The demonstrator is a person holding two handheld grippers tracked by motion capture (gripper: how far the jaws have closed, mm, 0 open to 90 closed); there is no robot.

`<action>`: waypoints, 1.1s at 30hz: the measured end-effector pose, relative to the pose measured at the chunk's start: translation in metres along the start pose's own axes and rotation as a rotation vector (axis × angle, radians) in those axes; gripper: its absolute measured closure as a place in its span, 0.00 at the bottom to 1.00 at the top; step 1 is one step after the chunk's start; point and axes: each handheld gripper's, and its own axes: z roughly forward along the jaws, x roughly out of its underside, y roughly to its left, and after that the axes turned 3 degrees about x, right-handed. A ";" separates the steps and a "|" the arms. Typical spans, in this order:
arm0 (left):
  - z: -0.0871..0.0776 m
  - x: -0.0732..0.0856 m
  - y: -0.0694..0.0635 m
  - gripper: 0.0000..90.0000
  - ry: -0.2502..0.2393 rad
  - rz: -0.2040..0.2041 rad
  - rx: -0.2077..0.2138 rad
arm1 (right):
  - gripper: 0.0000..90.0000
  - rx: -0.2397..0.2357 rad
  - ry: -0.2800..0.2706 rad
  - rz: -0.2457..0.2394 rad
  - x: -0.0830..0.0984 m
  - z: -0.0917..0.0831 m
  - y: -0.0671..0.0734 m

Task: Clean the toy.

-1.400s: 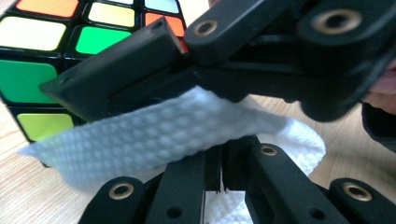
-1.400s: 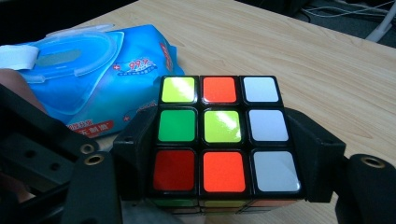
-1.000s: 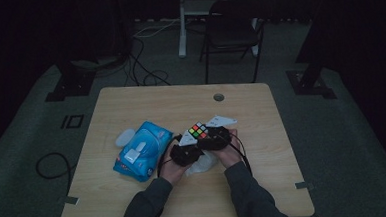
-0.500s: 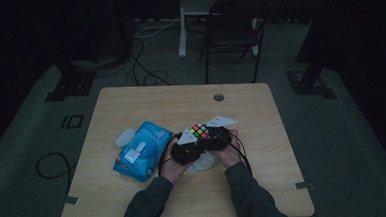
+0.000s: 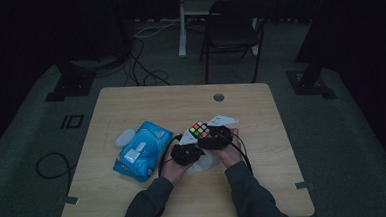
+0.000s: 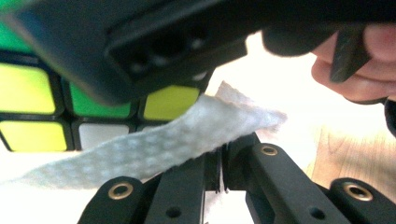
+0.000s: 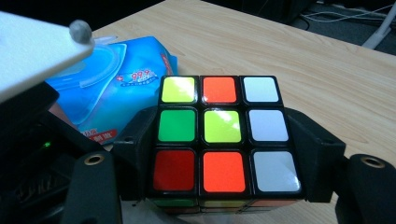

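At a dim wooden table point(image 5: 150, 196), a person works two hand-held grippers close together near the table's middle. The right gripper point(image 7: 224, 154) is clamped on a puzzle cube point(image 7: 223, 135), its two black jaws pressing the cube's left and right sides. The cube is held level, its top face showing yellow, orange and white squares in the far row, green, yellow and white in the middle row, and red, orange and white in the near row. From above, the cube point(image 5: 198, 129) sits just beyond the person's hands, slightly right of the table's centre.

The left gripper point(image 6: 219, 163) has its jaws pinched together on a white wipe point(image 6: 154, 149), which runs leftward from the jaw tips as a dimpled strip. The wipe lies right against the cube point(image 6: 42, 107), whose yellow, green and white squares stand just behind it. The dark body of the other gripper crosses above, with the fingers point(image 6: 359, 79) of the right hand at the far right of that close view.

To the left of the hands lies a blue pack of wipes point(image 5: 142, 150), flat on the table, with a small white lid point(image 5: 125, 137) just beside its far-left corner. A dark chair point(image 5: 234, 26) stands beyond the far edge of the table.
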 end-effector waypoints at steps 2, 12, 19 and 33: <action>0.000 0.000 0.000 0.98 0.002 0.002 0.000 | 0.38 0.001 -0.001 -0.002 0.000 -0.001 0.000; 0.000 0.005 0.004 0.98 0.004 -0.012 -0.001 | 0.38 0.001 -0.008 -0.005 -0.001 -0.002 0.001; -0.001 0.006 0.003 0.98 0.003 -0.004 -0.008 | 0.38 0.000 -0.013 -0.009 -0.003 -0.004 0.002; -0.010 0.012 0.026 0.97 -0.025 -0.090 -0.070 | 0.38 -0.011 -0.008 -0.019 -0.004 -0.007 0.003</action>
